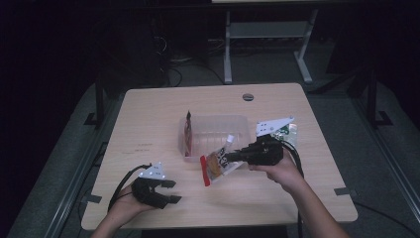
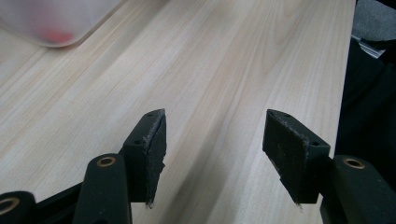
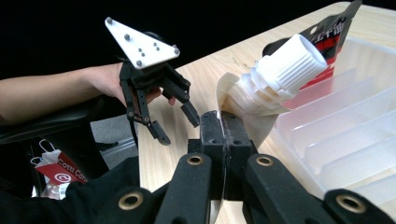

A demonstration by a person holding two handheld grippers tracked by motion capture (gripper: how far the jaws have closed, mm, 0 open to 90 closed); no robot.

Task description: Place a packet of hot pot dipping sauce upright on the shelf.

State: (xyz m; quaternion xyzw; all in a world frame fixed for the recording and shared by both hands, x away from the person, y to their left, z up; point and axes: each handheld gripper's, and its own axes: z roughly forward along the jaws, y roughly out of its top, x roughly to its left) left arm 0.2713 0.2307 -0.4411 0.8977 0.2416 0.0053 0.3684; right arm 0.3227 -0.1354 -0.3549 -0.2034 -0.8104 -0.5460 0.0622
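Right tongs (image 3: 223, 122) clamped tight on the spouted pouch (image 1: 218, 166), lifted off the counter (image 1: 148, 124) just beside the clear bin (image 1: 185, 144). Left tongs (image 1: 171, 191) spread wide, holding nothing. Best to swing the pouch over the rim cap-first, then release low.

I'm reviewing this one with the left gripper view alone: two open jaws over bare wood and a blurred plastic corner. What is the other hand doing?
Observer: The right gripper is shut on a spouted pouch, holding it beside the clear bin.
Operator: Where on the pouch does it grip?
Observer: Just below the white screw cap, on the pouch's edge.
Operator: Is anything in the bin?
Observer: A dark and red packet stands upright against its left wall.
Operator: And my left gripper?
Observer: It holds nothing, near the table's front left.
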